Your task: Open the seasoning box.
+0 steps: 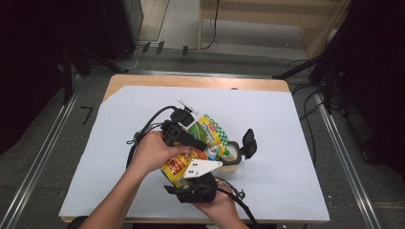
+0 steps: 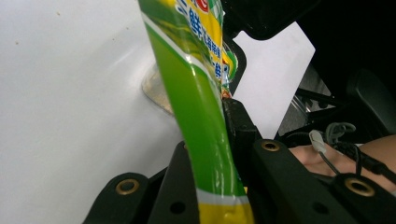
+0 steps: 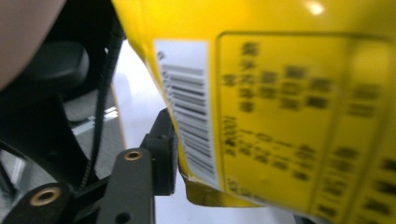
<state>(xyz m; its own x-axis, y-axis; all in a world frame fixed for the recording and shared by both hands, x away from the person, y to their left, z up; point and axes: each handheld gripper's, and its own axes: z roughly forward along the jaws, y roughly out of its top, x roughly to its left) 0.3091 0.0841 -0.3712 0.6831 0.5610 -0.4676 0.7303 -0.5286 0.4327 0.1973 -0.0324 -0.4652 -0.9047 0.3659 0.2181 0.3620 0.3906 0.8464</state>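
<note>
Near the middle of the white sheet (image 1: 267,181) covering the table, both hands meet over a small heap of packets. The left hand (image 1: 150,151) reaches in from the lower left with the forearm angled up toward the centre, fingers wrapped around the left gripper (image 2: 212,154), whose jaws point away toward the far right. Between those jaws a green and yellow snack bag (image 2: 196,107) stands on edge, pinched tight with the black jaw pressed against its right side. The right hand (image 1: 217,202) comes up from the bottom edge, palm cupped under the right gripper (image 3: 175,154), its grey three-cornered plate (image 1: 200,168) lying flat on top. Just ahead of that gripper sits a yellow packet (image 3: 289,102) with a barcode, its lower corner touching the one jaw I can see; the other jaw is hidden behind the packet, so I cannot tell whether it grips. Beyond the packets, a roll of tape (image 1: 231,155) rests on the sheet.
</note>
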